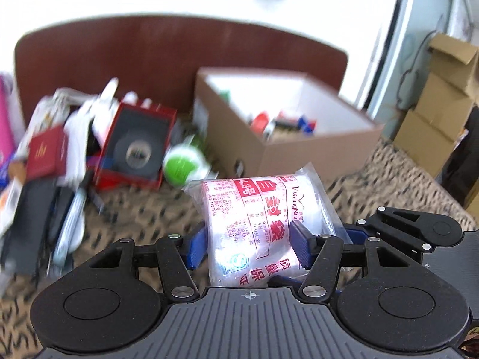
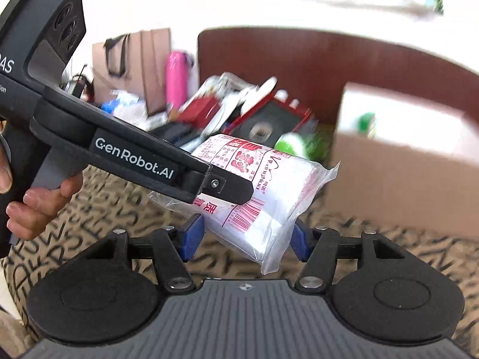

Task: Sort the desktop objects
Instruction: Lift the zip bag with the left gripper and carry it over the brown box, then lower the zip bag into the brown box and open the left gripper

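A clear pack of zip bags with red print [image 1: 257, 224] sits between the blue pads of my left gripper [image 1: 247, 246], which is shut on it and holds it above the patterned cloth. In the right wrist view the same pack [image 2: 263, 191] hangs from the left gripper's black body [image 2: 134, 158]. Its lower end reaches between the fingers of my right gripper [image 2: 245, 239], whose jaws stand apart around it without clearly pressing it. A brown cardboard box [image 1: 299, 155] holding several small items stands behind, to the right.
A pile of clutter lies at left: a red box with a black tape roll [image 1: 134, 146], a green ball [image 1: 179, 170], a dark red booklet [image 1: 45, 152], papers. A pink bottle [image 2: 176, 74] and paper bags [image 2: 134, 62] stand behind. A brown board [image 1: 179, 56] backs the table. Stacked cartons [image 1: 440, 104] stand far right.
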`<act>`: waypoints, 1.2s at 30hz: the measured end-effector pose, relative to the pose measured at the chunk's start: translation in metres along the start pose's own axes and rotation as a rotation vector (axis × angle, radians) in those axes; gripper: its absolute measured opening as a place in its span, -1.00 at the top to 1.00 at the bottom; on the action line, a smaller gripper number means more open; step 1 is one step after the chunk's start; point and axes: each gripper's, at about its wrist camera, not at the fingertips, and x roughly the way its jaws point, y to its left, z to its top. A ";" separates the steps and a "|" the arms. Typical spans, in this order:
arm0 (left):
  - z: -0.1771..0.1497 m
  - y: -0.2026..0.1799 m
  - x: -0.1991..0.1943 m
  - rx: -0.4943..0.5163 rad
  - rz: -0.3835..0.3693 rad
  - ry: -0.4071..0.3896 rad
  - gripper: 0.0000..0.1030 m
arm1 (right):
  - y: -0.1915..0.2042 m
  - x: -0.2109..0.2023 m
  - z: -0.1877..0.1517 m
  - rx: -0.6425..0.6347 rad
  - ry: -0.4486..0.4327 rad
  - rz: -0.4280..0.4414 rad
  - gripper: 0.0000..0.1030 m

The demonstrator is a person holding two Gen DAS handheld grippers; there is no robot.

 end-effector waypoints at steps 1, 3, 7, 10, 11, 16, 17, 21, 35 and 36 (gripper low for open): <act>0.009 -0.004 0.001 0.004 -0.006 -0.016 -0.17 | -0.006 -0.004 0.006 0.002 -0.014 -0.008 -0.26; 0.026 -0.012 0.004 0.022 -0.020 -0.048 -0.17 | -0.018 -0.010 0.019 -0.002 -0.037 -0.030 -0.26; 0.059 -0.023 0.018 0.019 -0.048 -0.095 -0.16 | -0.049 -0.012 0.043 -0.016 -0.064 -0.067 -0.26; 0.086 -0.025 0.039 -0.001 -0.062 -0.107 -0.14 | -0.073 -0.003 0.061 -0.018 -0.062 -0.092 -0.26; 0.095 -0.025 0.048 0.006 -0.066 -0.108 -0.14 | -0.081 0.001 0.066 -0.015 -0.058 -0.100 -0.26; 0.132 -0.027 0.097 0.018 -0.073 -0.063 -0.15 | -0.127 0.030 0.088 0.002 -0.001 -0.099 -0.26; 0.138 -0.026 0.110 0.022 -0.074 -0.048 -0.14 | -0.138 0.036 0.091 0.006 0.014 -0.094 -0.26; 0.159 -0.023 0.149 0.020 -0.084 0.003 -0.14 | -0.171 0.063 0.104 -0.037 0.096 -0.101 -0.26; 0.187 -0.008 0.246 0.009 -0.035 0.050 -0.31 | -0.217 0.145 0.108 -0.114 0.271 -0.171 -0.26; 0.187 -0.007 0.248 0.015 -0.016 0.033 -0.35 | -0.218 0.151 0.108 -0.122 0.282 -0.196 -0.25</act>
